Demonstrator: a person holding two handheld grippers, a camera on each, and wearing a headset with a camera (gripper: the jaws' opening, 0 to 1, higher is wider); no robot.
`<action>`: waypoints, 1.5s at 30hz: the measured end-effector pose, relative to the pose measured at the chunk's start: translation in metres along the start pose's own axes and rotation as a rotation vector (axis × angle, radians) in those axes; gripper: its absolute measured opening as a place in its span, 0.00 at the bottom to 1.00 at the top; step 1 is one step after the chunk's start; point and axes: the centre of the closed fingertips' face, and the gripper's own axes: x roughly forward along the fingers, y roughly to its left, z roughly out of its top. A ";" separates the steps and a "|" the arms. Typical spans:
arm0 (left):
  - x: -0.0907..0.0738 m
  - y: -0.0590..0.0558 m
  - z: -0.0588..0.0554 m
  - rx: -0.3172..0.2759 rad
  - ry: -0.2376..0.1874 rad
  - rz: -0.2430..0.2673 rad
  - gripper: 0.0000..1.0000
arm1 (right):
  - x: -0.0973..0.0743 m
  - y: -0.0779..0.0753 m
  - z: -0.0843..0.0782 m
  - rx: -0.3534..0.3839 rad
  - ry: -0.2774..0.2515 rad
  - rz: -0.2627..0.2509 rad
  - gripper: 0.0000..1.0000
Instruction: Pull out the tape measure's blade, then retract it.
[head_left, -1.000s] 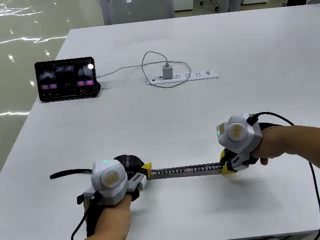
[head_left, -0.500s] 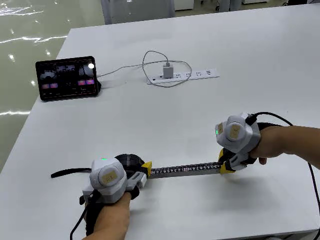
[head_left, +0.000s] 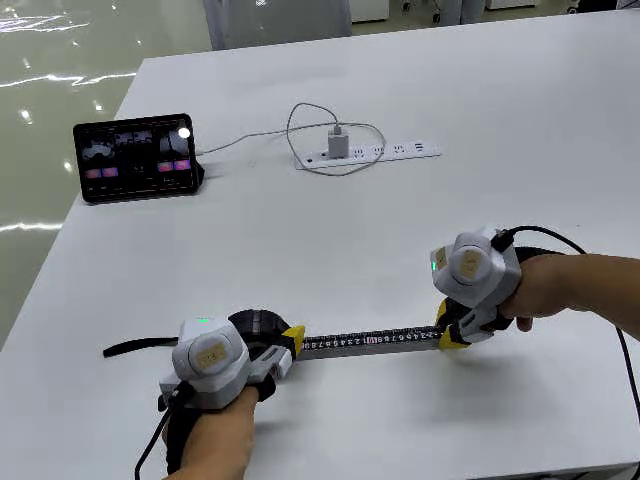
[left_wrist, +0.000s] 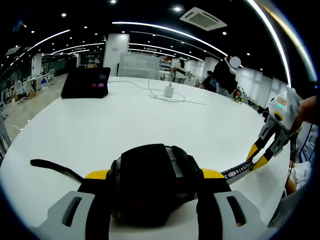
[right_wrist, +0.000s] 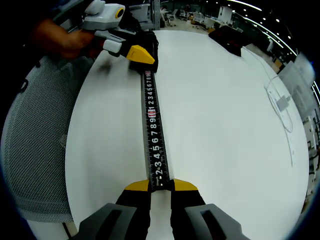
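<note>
White worktop (head_left: 400, 250). Tablet (head_left: 137, 158) far left. Left gripper (head_left: 283, 350) clamped around black tape measure (head_left: 258, 328), near left. Right gripper (head_left: 450, 335) near right, pinching tip of blade (head_left: 370, 341), which lies extended flat between them, numbers up.

You can read print on the blade (right_wrist: 153, 135): black digits 2 to 9 run away from your right jaws, then a red mark, then 1 to 9 again toward your left jaws. The tablet (head_left: 137, 158) screen is too small to read.
</note>
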 end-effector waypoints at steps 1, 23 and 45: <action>0.000 0.000 0.000 -0.003 0.001 0.000 0.65 | 0.000 0.000 0.000 -0.006 0.002 -0.001 0.11; 0.001 0.000 -0.001 -0.017 0.009 -0.009 0.66 | 0.005 0.000 0.008 0.005 -0.006 0.010 0.11; 0.000 0.000 -0.002 -0.024 0.014 -0.025 0.65 | 0.008 0.001 0.018 -0.010 -0.045 0.010 0.11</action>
